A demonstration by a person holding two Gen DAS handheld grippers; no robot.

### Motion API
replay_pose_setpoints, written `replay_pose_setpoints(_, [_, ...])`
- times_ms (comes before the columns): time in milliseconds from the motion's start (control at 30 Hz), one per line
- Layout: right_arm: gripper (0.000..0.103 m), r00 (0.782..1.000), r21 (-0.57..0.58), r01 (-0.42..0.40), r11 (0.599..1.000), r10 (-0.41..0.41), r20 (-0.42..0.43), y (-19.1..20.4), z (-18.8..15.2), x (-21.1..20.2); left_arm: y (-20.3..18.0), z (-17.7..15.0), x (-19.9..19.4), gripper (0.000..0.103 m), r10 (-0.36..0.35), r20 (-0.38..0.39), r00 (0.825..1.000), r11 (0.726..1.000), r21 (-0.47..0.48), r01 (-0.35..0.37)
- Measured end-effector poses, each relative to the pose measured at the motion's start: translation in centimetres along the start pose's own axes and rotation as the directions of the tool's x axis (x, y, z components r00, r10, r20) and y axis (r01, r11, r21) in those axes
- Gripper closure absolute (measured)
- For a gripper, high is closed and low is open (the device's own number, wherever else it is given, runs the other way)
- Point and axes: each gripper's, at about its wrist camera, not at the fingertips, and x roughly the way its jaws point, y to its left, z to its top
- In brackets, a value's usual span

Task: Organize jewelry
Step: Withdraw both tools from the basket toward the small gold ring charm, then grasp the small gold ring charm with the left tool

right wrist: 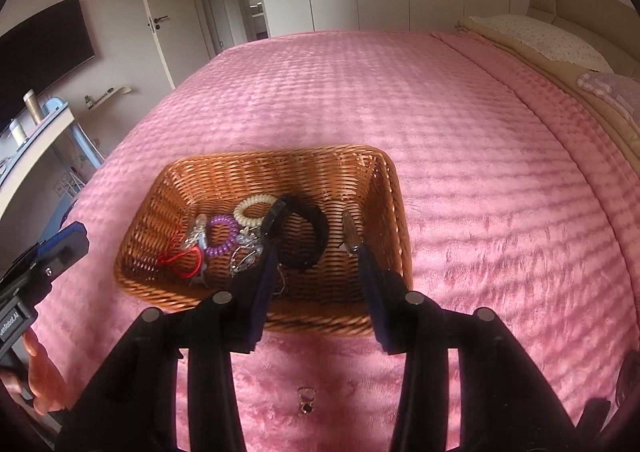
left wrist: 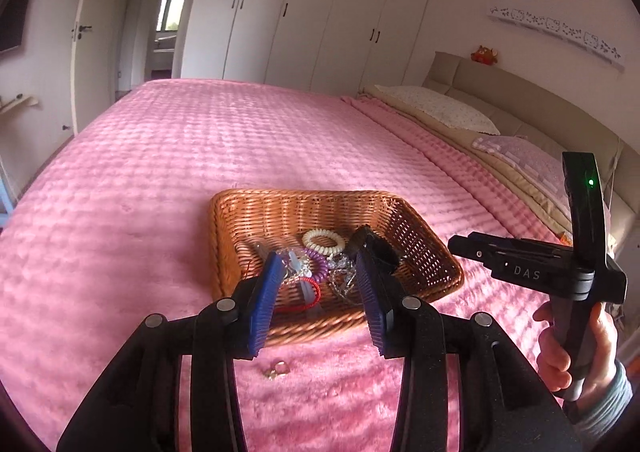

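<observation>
A rectangular wicker basket (left wrist: 424,248) is seen on a pink bedspread (left wrist: 200,156), just ahead of both tools, its long axis running crosswise to the direction they point. Inside it, one cream spiral band (right wrist: 254,210), one purple spiral band (right wrist: 222,236), one red cord loop (right wrist: 188,260), one black strap (right wrist: 308,236) and a tangle of clear beaded pieces (right wrist: 244,248) are gathered; the beaded pieces cannot be counted. One small metal ring-like piece (right wrist: 306,400) lies on the bedspread outside the basket, below the tools and nearer the cameras. The left tool (left wrist: 320,276) is held above the basket's near rim, jaws parted, nothing gripped. The right tool (right wrist: 316,264) is likewise parted and empty. A hand (left wrist: 576,352) grips its handle.
</observation>
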Motion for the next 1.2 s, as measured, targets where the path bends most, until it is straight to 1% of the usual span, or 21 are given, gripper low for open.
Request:
replay_pose_setpoints(100, [0.062, 0.998, -0.009, -0.022, 1.0, 0.022, 0.051, 0.7, -1.8, -2.3, 0.2, -1.0, -2.2, 0.061, 0.007, 0.018, 1.0, 1.0, 0.005, -0.008])
replay_pose_setpoints(200, [0.062, 0.997, -0.022, -0.007, 1.0, 0.009, 0.08, 1.0, -3.8, -3.7, 0.7, -2.2, -3.6, 0.059, 0.016, 0.021, 1.0, 1.0, 0.009, -0.017])
replay_pose_setpoints(267, [0.062, 0.996, -0.031, 0.0, 1.0, 0.002, 0.084, 1.4, -5.3, -4.1, 1.0, -3.2, -4.0, 0.059, 0.026, 0.011, 1.0, 1.0, 0.013, -0.026])
replay_pose_setpoints(367, [0.062, 0.998, -0.02, -0.011, 1.0, 0.012, 0.056, 1.3, -7.2, -3.5, 1.5, -4.7, -3.8, 0.059, 0.04, -0.026, 0.999, 0.999, 0.021, -0.04])
replay_pose_setpoints(500, [0.062, 1.0, 0.018, -0.016, 1.0, 0.016, 0.003, 0.6, -9.6, -1.9, 2.4, -6.6, -2.1, 0.059, 0.061, -0.095, 0.994, 0.998, 0.033, -0.058])
replay_pose_setpoints(633, [0.062, 0.999, 0.039, -0.009, 0.999, 0.011, -0.041, 0.0, -11.9, -0.4, 3.3, -8.3, -0.1, 0.059, 0.074, -0.166, 0.983, 0.997, 0.049, -0.066])
replay_pose_setpoints(733, [0.062, 0.996, 0.042, -0.02, 0.999, 0.024, -0.082, 0.0, -13.2, 0.8, 3.3, -9.3, 1.6, 0.059, 0.057, -0.228, 0.972, 0.996, 0.077, -0.041])
replay_pose_setpoints(767, [0.062, 0.996, 0.042, -0.02, 0.999, 0.023, -0.091, 0.0, -13.6, 1.0, 3.1, -9.7, 2.3, 0.059, 0.06, -0.255, 0.965, 0.994, 0.102, -0.035])
replay_pose_setpoints(833, [0.062, 0.995, 0.026, -0.016, 1.0, 0.019, -0.098, 0.3, -13.9, 1.1, 2.6, -10.3, 3.2, 0.059, 0.085, -0.284, 0.955, 0.987, 0.153, -0.042])
replay_pose_setpoints(867, [0.062, 0.995, 0.018, -0.018, 1.0, 0.02, -0.095, 0.5, -13.9, 1.1, 2.4, -10.4, 3.5, 0.059, 0.086, -0.292, 0.952, 0.986, 0.164, -0.039])
replay_pose_setpoints(967, [0.063, 0.996, 0.003, -0.013, 1.0, 0.013, -0.094, 1.0, -13.4, 1.5, 2.3, -9.9, 3.8, 0.059, 0.091, -0.277, 0.956, 0.982, 0.184, -0.04])
replay_pose_setpoints(1000, [0.069, 0.995, 0.003, -0.014, 1.0, 0.014, -0.1, 1.1, -13.3, 1.8, 2.5, -9.5, 4.0, 0.06, 0.094, -0.273, 0.957, 0.982, 0.185, -0.044])
replay_pose_setpoints(1100, [0.075, 0.993, 0.012, -0.011, 1.0, 0.012, -0.114, 0.9, -12.9, 2.7, 3.1, -9.0, 5.3, 0.06, 0.092, -0.298, 0.95, 0.984, 0.175, -0.04])
replay_pose_setpoints(1200, [0.076, 0.993, 0.022, -0.022, 1.0, 0.024, -0.113, 0.7, -12.9, 3.1, 3.3, -8.7, 6.4, 0.06, 0.095, -0.313, 0.945, 0.983, 0.181, -0.039])
